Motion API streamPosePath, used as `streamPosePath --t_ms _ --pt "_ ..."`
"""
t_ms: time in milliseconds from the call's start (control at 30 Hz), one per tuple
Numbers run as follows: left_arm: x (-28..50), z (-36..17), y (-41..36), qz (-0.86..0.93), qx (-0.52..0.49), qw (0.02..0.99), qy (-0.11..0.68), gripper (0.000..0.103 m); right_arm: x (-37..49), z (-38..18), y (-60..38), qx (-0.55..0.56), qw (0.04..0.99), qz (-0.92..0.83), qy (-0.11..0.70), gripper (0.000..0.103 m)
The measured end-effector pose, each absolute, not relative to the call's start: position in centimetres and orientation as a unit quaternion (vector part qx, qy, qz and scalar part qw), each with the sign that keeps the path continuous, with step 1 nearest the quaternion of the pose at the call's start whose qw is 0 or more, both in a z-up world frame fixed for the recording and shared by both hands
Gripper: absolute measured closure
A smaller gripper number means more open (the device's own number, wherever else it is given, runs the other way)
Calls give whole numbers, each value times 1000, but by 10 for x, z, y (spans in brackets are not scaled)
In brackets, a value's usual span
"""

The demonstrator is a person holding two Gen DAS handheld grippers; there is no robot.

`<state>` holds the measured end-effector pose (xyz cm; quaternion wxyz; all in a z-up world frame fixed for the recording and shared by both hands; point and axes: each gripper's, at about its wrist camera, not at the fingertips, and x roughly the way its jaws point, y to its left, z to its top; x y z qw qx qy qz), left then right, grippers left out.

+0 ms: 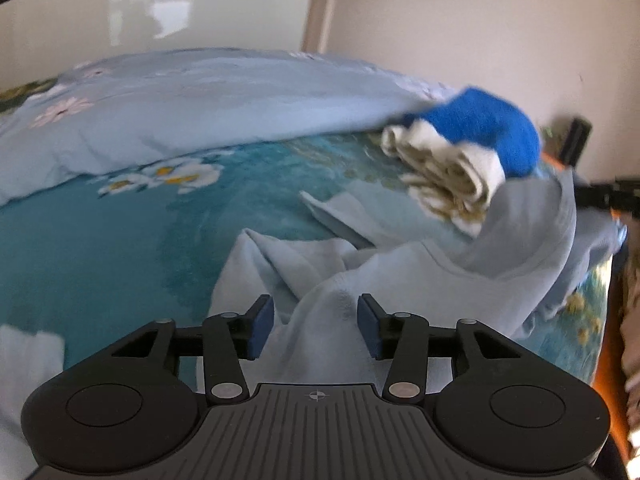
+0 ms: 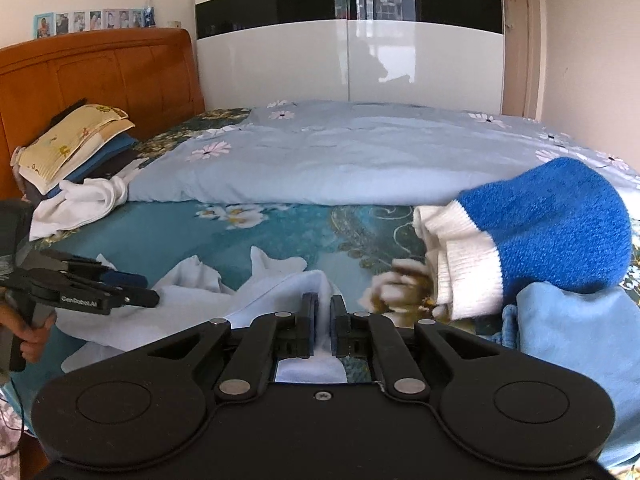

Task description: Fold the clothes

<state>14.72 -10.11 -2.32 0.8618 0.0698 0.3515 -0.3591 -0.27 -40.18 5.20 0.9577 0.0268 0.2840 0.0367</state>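
1. The pale blue garment [image 1: 400,272] lies crumpled on the bed [image 1: 100,240], over the teal flowered sheet near the bed's front edge.
2. The left gripper [image 1: 316,326] has its jaws apart; a raised fold of the garment sits between the blue pads [image 1: 262,328], which do not press on it.
3. The right gripper [image 2: 322,326] is pinched nearly together on a thin fold of the same garment [image 2: 280,292], which comes up between its pads.
4. From the right wrist view, the left gripper [image 2: 132,288] shows at the left, held by a hand [image 2: 30,340], its tips over the cloth.
5. A blue and white knitted piece [image 2: 560,232] is heaped on the right of the bed, with a cream patterned cloth [image 2: 396,284] just beside it and another light blue garment [image 2: 572,328] in front.
6. A light blue flowered quilt [image 2: 340,156] lies folded across the back of the bed.
7. A stack of folded clothes [image 2: 76,144] rests by the orange headboard [image 2: 100,72], with a white garment [image 2: 80,200] just in front of it.
8. A glossy white wardrobe [image 2: 420,60] stands behind the bed.
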Motion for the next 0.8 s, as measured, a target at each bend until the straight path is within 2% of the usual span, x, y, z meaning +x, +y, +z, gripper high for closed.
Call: streamPosePath --t_ms 200,333,500,567,800 --pt "159 -31 -114 -368 103 850 363 61 0 43 -404 34 954 40 294 93" --pt "155 -32 -117 -375 112 846 362 67 2 38 -406 39 952 43 300 93" --pt "140 -32 -128 -369 141 848 353 84 4 34 -407 47 950 48 304 93" --pt "133 -29 -130 -365 145 853 344 94 4 32 -407 48 950 49 305 92" --pt "125 -14 -110 -358 82 871 325 97 0 26 -409 28 948 49 314 73"
